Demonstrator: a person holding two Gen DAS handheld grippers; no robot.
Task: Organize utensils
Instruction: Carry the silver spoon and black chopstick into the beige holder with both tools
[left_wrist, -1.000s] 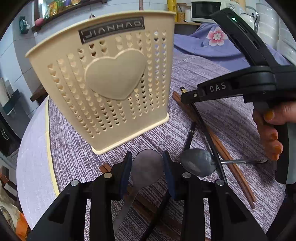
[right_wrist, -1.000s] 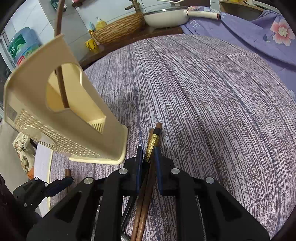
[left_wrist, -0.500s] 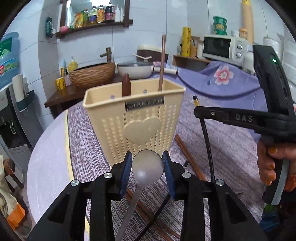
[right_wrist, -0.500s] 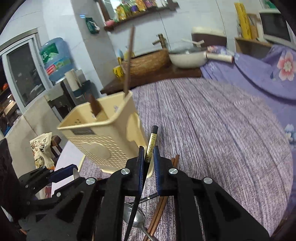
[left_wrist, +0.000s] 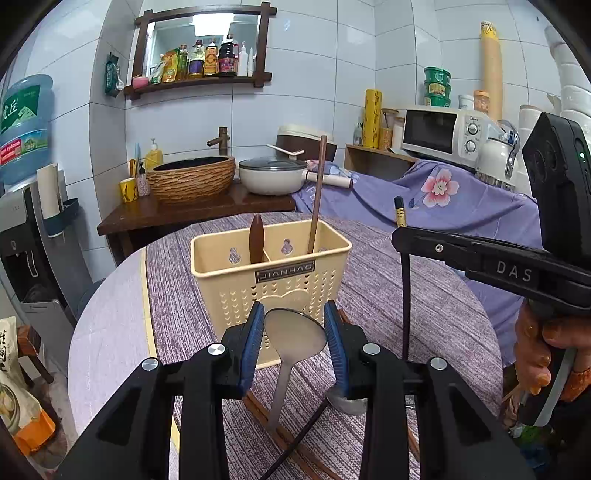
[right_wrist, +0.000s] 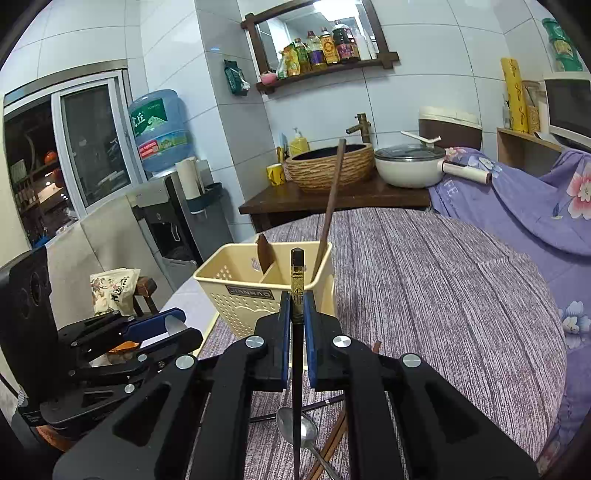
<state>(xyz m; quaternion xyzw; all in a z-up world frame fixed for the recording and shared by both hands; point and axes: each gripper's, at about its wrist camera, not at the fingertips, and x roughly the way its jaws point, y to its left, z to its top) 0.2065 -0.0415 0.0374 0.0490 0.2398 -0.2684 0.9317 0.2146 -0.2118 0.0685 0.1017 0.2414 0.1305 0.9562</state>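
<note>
Here the spoon (left_wrist: 294, 334) bowl sits clamped between the left gripper's (left_wrist: 294, 345) fingers (left_wrist: 251, 343).

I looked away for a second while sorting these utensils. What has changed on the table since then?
Both claws rose off the tablecloth with their catch: the left claw carries the spoon, and the right claw, whose jaws just finished closing, carries a black chopstick. The beige holder, its two wooden utensils, the other spoon and the brown chopsticks stayed put.
</note>
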